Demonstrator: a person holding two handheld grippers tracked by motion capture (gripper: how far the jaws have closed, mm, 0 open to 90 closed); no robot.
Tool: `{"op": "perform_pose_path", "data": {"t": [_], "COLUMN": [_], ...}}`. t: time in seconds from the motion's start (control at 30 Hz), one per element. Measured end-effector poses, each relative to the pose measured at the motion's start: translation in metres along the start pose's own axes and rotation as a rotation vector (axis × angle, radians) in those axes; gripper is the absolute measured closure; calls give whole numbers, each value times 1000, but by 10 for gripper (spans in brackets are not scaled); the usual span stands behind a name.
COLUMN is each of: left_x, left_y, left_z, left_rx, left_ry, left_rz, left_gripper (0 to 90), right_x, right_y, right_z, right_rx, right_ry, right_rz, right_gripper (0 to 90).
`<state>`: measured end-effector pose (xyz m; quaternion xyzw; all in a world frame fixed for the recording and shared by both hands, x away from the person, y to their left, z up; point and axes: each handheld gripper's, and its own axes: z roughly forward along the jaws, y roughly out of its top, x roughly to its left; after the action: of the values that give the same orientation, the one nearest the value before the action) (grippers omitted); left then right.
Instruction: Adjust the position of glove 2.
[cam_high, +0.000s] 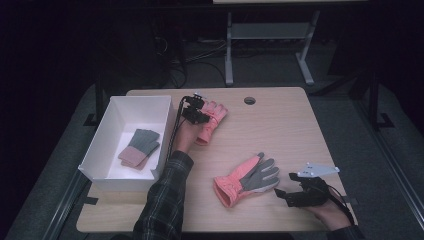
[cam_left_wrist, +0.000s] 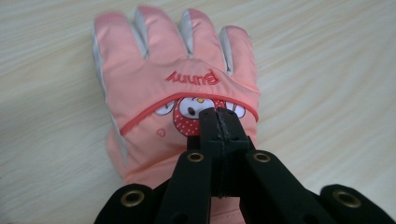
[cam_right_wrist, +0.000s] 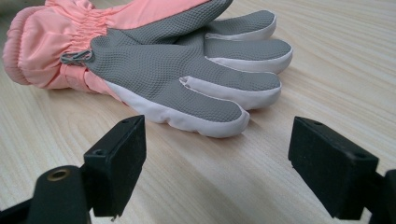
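A pink glove with a cartoon print lies back-up on the wooden table, near the far edge. My left gripper is shut on a pinch of its fabric at the wrist end; in the high view this gripper sits over that glove. A second pink glove lies palm-up at the near right, grey palm showing. My right gripper stands open just short of its fingertips, nothing between the jaws; from above, it rests right of the glove.
A white box stands at the table's left edge with a grey-and-pink pair of gloves inside. A round cable hole sits near the far edge. Desk legs and cables are on the floor beyond.
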<state>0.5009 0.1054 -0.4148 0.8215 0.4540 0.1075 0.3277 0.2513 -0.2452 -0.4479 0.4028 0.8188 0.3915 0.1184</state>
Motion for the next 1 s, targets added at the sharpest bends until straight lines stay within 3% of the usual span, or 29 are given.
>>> {"op": "perform_pose_path", "data": {"t": [0.1, 0.2, 0.23, 0.27, 0.3, 0.33, 0.37, 0.4, 0.47, 0.5, 0.57, 0.63, 0.77, 0.83, 0.9, 0.97, 1.0], "left_x": [-6, -21, -21, -30, -30, -40, -40, -50, -54, -64, -67, -74, -72, -67, -62, -59, -54], "left_y": [0, -4, -4, -8, -8, -14, -14, -20, -23, -30, -33, -41, -42, -38, -35, -34, -32], "left_z": [-5, -11, -11, -14, -14, -16, -16, -19, -20, -22, -23, -26, -31, -36, -34, -32, -26], "left_rx": [-5, -3, -3, -2, -2, 0, 0, 9, 16, 16, 24, 56, 40, 10, 0, 4, 3], "left_ry": [-15, -71, -71, -98, -98, -120, -120, -139, -149, -164, -179, -195, -202, -154, -125, -113, -109], "left_rz": [26, 64, 64, 95, 95, 116, 116, 145, 160, 175, 188, 236, 247, 256, 237, 233, 211], "left_gripper": [900, 900, 900, 900, 900, 900, 900, 900, 900, 900, 900, 900, 870, 746, 626, 588, 515], "right_x": [0, 0, 0, 0, 0, 0, 0, 0, 0, 0, 0, 1, 1, 1, 2, 2, 1], "right_y": [0, 0, 0, 0, 0, 0, 0, 1, 1, 1, 1, 1, 1, 1, 1, 1, 1], "right_z": [0, 0, 0, 0, 0, -1, -1, -1, -1, -1, -1, -1, -1, -1, -1, 0, 0], "right_rx": [-2, -1, -1, -3, -3, -8, -8, -9, -8, -8, -8, -7, -6, -8, -7, -6, -5], "right_ry": [-2, -3, -3, -4, -4, -7, -7, -9, -10, -10, -12, -14, -16, -18, -20, -20, -20], "right_rz": [-1, -1, -1, 0, 0, 1, 1, 1, 2, 2, 1, 0, 0, -4, -1, -3, -3], "right_gripper": [187, 187, 187, 186, 186, 187, 187, 189, 189, 189, 189, 189, 189, 189, 189, 189, 189]}}
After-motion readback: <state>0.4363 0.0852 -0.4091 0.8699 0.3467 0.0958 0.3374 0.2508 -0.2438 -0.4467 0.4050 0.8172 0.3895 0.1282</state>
